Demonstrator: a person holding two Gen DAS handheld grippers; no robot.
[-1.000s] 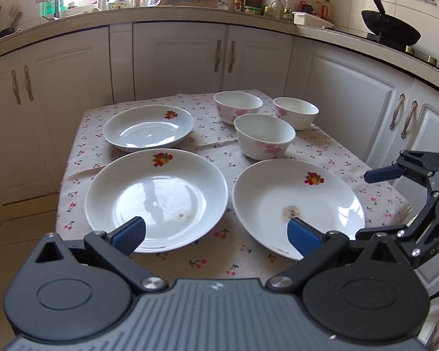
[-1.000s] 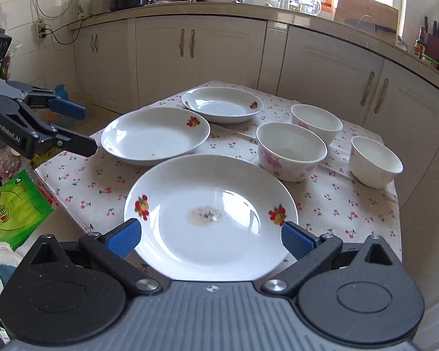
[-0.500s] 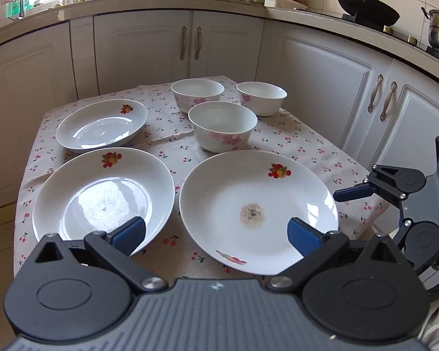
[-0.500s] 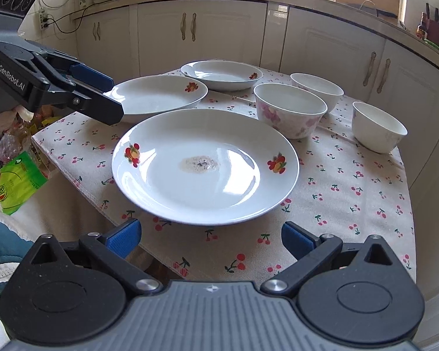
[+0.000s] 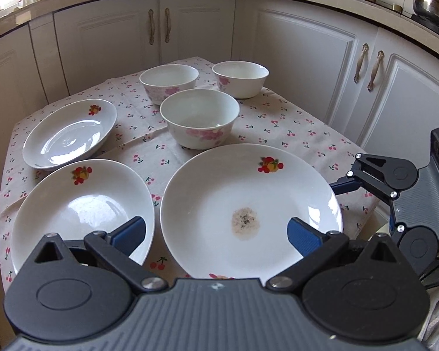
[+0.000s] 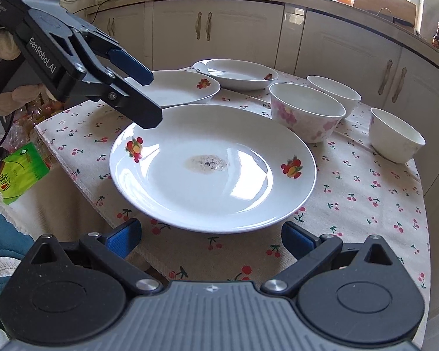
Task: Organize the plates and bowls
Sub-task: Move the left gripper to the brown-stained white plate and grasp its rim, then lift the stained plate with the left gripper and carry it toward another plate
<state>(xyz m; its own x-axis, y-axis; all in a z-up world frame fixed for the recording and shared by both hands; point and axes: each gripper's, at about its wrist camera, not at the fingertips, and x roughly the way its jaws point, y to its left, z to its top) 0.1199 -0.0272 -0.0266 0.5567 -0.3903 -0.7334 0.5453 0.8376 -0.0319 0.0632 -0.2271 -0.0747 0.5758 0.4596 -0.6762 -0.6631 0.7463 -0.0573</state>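
Both grippers closer than a second ago | left gripper [image 5: 215,234] agape over stained plate [image 5: 250,210], right gripper [image 6: 210,238] agape at its near rim | plate flat on tablecloth [image 6: 365,204], ungrasped; stacking unstarted

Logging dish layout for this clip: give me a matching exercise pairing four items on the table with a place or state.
Things:
1. stained plate
2. small plate
3. nearest bowl
4. left gripper

Places or states:
A. open, fingertips over the stained plate's rim
B. at the far left of the table in the left wrist view, behind another plate
C. speckled brown patch in its centre
D. pink flowers on its side, just behind the stained plate

Pairs: 1-C, 2-B, 3-D, 4-A
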